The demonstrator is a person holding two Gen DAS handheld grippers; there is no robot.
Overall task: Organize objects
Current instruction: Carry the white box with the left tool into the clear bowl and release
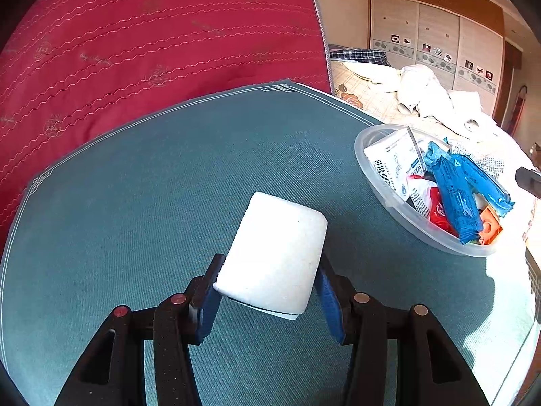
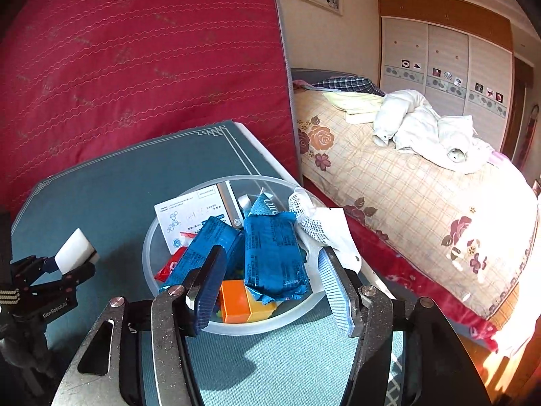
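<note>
My left gripper is shut on a white sponge block and holds it above the teal table mat. It also shows in the right wrist view, left of the bowl, with the white block between its fingers. A clear plastic bowl stands at the mat's right side, filled with blue packets, a white box and an orange block. My right gripper is open and empty, just above the near side of the bowl, over a blue packet.
A red quilted mattress stands upright behind the table. A bed with a floral cover and white clothes lies to the right. A wardrobe stands at the far wall. The table's right edge runs close to the bowl.
</note>
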